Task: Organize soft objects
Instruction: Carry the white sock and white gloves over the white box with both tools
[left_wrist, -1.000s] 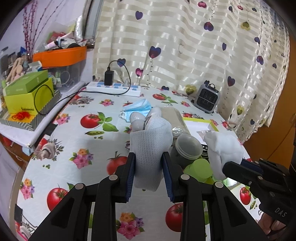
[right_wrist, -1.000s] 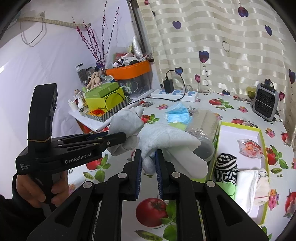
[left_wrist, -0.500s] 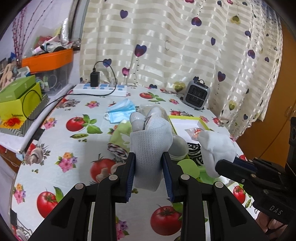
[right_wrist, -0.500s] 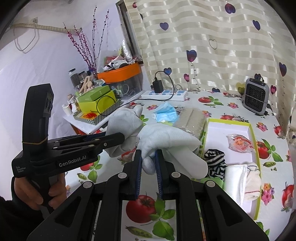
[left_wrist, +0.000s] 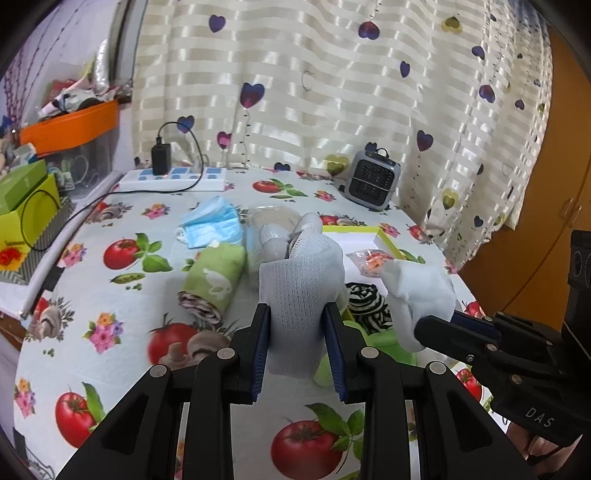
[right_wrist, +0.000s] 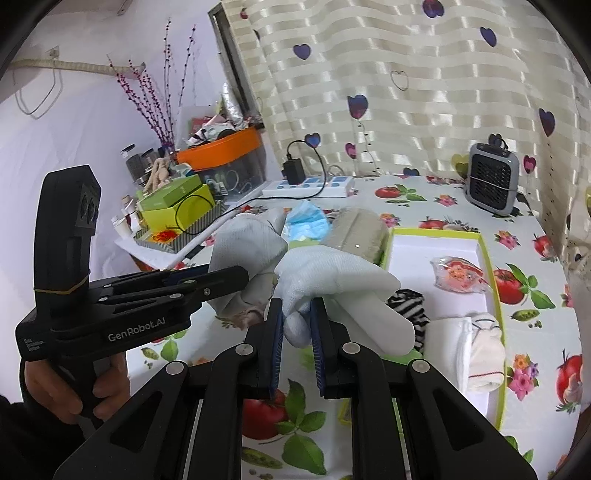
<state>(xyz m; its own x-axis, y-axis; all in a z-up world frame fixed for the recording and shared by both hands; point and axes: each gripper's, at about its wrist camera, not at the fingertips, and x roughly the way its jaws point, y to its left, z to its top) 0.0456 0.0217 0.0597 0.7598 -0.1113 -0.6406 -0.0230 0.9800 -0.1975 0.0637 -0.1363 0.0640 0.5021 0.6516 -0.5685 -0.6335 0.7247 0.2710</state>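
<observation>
My left gripper (left_wrist: 297, 343) is shut on the cuff of a pale grey knit glove (left_wrist: 301, 280), whose fingers point away from me. Just to its right, my right gripper (left_wrist: 424, 325) is shut on a bunched white glove (left_wrist: 417, 291). In the right wrist view, the right gripper (right_wrist: 297, 332) pinches that white glove (right_wrist: 340, 280). There the left gripper (right_wrist: 236, 275) holds the grey glove (right_wrist: 247, 251) close beside it. Both gloves hang above the table, near the open yellow-rimmed box (right_wrist: 491, 266). I cannot tell whether the two gloves touch.
The box holds a striped sock (right_wrist: 406, 299), a white sock roll (right_wrist: 484, 343) and a clear packet (right_wrist: 458, 273). A green towel roll (left_wrist: 218, 284) and blue masks (left_wrist: 210, 225) lie to the left. A small heater (left_wrist: 373, 181) and power strip (left_wrist: 173, 177) stand at the back.
Both grippers have slid to the right over the table with their gloves still held. The green towel roll and the box have come more into view.
</observation>
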